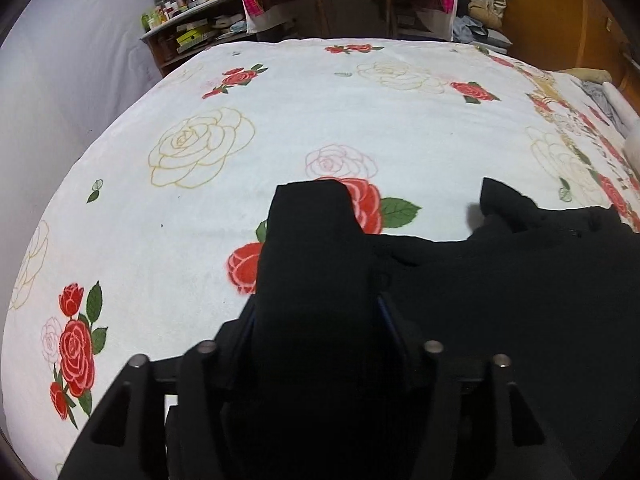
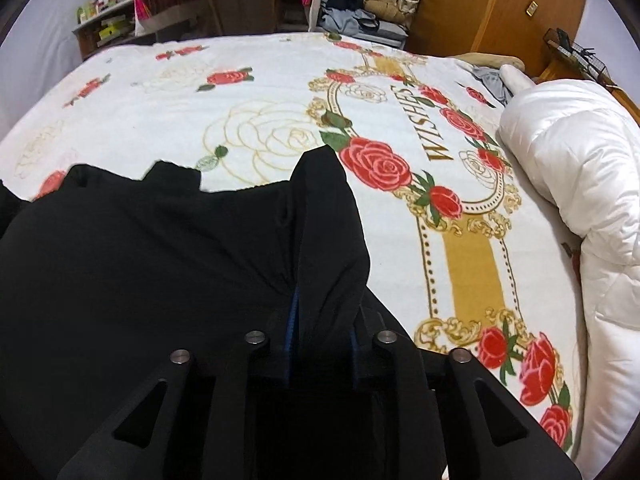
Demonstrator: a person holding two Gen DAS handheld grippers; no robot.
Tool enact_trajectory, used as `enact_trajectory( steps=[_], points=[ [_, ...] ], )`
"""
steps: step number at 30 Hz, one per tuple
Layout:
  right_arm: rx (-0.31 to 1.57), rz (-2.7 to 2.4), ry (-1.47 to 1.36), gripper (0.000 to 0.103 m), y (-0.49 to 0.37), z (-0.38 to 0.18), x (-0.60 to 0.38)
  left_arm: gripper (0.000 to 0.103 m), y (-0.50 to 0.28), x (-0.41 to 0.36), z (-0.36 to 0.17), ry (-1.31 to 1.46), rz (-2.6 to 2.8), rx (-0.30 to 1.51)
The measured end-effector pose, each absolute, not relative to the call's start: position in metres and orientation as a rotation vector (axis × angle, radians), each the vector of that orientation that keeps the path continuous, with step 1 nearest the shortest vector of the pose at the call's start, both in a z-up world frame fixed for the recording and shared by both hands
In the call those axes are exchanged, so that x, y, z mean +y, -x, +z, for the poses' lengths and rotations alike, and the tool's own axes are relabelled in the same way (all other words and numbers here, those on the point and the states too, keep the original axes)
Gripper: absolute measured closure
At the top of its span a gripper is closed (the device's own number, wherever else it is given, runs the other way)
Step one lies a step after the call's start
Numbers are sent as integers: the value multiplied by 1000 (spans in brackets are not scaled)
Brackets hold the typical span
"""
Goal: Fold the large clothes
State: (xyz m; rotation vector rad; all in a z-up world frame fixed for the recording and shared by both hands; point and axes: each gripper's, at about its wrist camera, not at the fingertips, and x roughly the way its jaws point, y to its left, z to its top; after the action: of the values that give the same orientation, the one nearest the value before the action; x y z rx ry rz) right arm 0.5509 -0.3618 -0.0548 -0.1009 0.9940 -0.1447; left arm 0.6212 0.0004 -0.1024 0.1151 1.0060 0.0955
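1. Gripping was the whole story: the left gripper had its jaws closed on a bunch of the black garment, and the right gripper had its jaws pinched on another bunch of the same cloth.
2. The garment hung between the two grippers over the rose-print bedspread; whether its lower part touched the bed could not be told.
3. Risk one, as a judgement: the fabric looked thickly bunched in each pinch, so a layer could have slipped out mid-swing and wrecked the fold line.
4. Risk two: uneven height between the grippers would have let the slack middle sag and crease crookedly.
5. Risk three: the white duvet lay near on the right, so a wide sweep could have dragged the cloth onto it.
6. Count: two grippers, one black garment, one bedspread, one duvet; the cluttered shelf beyond held too many small items to count.
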Motion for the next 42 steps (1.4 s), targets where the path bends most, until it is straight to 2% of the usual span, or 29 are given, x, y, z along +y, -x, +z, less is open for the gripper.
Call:
enact_trajectory(
  steps=[3,5,12,17,22,32,34,38,42],
  points=[
    [1026,-160,143,75,-555,-59,-357,34,-621,8,-102,-88,95,1016],
    [1032,-168,134,72,-555,-56,-360,33,-620,18,-95,-39,86,1023],
    [914,-237,20,38,-524,-3,-383,30,-590,48,-48,45,64,963],
    [826,-189,33,36,-479,39,-375,30,-555,59,-12,32,102,887],
    [805,-86,95,36,-441,44,-351,30,-517,64,8,63,99,813],
    [957,-72,115,36,-448,-26,-334,30,-522,20,-68,-79,8,1010],
    [994,-105,112,36,-453,-43,-342,20,-526,19,-79,-117,39,1010],
    [1032,-119,50,36,-455,-60,-362,15,-533,29,-103,-68,46,1097],
    [1057,-128,-13,29,-457,-75,-375,6,-534,24,-110,-121,72,1067]
  ],
)
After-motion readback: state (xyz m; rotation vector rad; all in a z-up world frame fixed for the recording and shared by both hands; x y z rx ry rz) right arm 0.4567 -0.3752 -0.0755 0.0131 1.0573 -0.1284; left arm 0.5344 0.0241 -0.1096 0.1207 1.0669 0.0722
